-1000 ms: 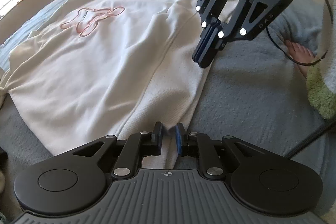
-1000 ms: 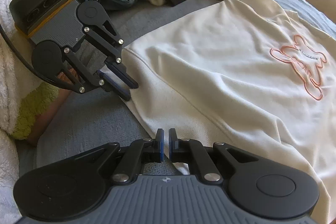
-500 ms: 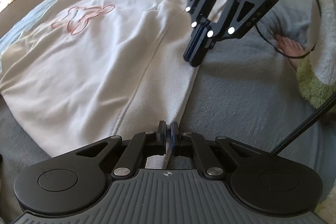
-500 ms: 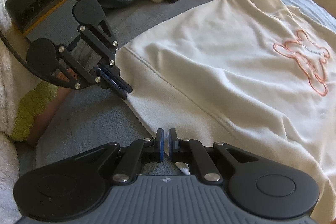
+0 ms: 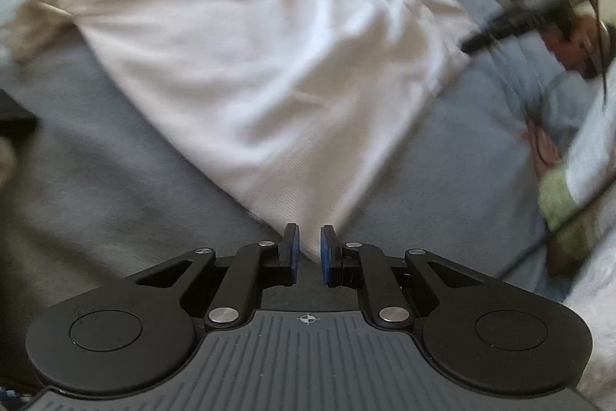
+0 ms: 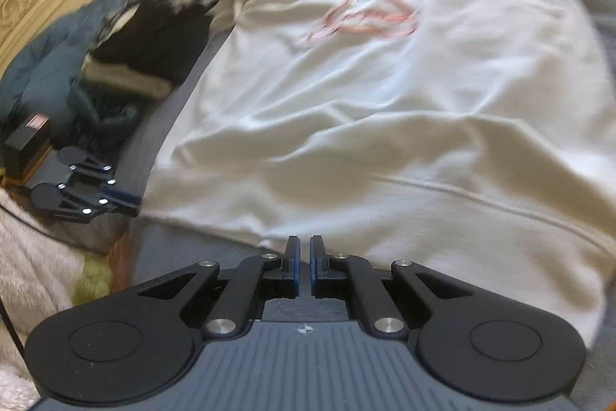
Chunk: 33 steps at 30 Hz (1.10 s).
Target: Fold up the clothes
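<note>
Grey bedcover [image 5: 115, 149] underneath everything, reaching to the near and far edges of both views. Spread across it, a cream sweatshirt [image 6: 385, 95] with a pink outline print [image 6: 365, 10] towards its far end, creased, ribbed hem nearest. Beyond its far left side in the right wrist view, a teal quilt [image 6: 46, 64] and a heap of dark and pale clothes [image 6: 154, 41]. Left gripper [image 5: 307, 249] at the near hem corner, jaws opening, blue pads a little apart, hem cloth lying just past the tips; not clear whether any is still pinched. Right gripper [image 6: 304, 264] at the near hem edge further along, pads nearly together with only a thin slit; whether cloth is held cannot be told.
</note>
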### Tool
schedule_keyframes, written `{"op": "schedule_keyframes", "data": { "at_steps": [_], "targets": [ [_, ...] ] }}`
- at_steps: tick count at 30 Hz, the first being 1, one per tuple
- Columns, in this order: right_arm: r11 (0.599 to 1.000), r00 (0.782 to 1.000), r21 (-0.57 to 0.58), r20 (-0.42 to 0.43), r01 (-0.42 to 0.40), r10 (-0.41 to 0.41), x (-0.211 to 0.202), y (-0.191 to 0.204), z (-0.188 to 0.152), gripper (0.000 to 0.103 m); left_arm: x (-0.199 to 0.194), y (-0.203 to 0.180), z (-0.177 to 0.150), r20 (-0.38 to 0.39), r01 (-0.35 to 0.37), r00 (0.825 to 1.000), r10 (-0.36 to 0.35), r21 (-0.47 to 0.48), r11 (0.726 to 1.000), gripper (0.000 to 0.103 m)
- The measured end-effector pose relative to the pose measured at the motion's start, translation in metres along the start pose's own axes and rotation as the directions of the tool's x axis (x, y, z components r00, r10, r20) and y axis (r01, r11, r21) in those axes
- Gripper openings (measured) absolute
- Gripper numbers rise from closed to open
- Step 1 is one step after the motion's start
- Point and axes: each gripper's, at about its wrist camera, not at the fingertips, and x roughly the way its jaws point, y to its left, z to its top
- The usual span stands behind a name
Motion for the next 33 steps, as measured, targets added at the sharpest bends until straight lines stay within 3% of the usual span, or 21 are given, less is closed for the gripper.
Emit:
{"op": "schedule_keyframes", "data": {
  "at_steps": [3,6,8,11,16,18,24,33],
  "targets": [
    [1.000,0.999,-0.014,0.038,0.008,-0.007,0.002,0.007,0.003,0.005,0.002,0.003,0.011,0.084,0.041,0.996,-0.034,-0.076,0.996,0.012],
    [0.998,0.998,-0.048,0.041,0.044,-0.042,0.017,0.014,0.007,0.005,0.028,-0.019,0.022,0.069,0.040,0.997,-0.039,-0.007,0.999,0.012],
    [0.990,0.991,-0.054,0.012,0.132,-0.131,0.017,0.008,0.001,0.005,0.046,-0.036,0.022,0.028,0.002,1.000,-0.004,0.065,0.998,0.012],
    [0.963,0.964,-0.069,-0.030,0.261,-0.263,0.018,-0.001,-0.007,0.004,0.048,-0.039,0.011,0.041,-0.026,0.999,0.023,0.099,0.995,0.012],
    [0.921,0.917,-0.015,-0.089,0.390,-0.390,-0.011,-0.017,-0.030,0.004,0.042,-0.022,0.008,0.023,0.014,1.000,-0.014,0.011,1.000,0.013],
    [0.914,0.912,-0.011,-0.057,0.406,-0.406,-0.024,-0.013,-0.032,0.005,0.042,-0.023,0.010,0.014,0.018,1.000,-0.019,0.014,1.000,0.013],
    [0.921,0.935,-0.158,0.056,0.356,-0.351,-0.025,0.016,-0.019,0.005,0.046,-0.027,0.015,-0.001,0.015,1.000,-0.015,0.060,0.998,0.013],
    [0.743,0.877,-0.517,0.034,0.425,-0.479,0.018,0.032,-0.034,0.007,0.046,-0.021,0.013,0.006,0.032,0.999,-0.032,0.010,0.999,0.015]
  ]
}}
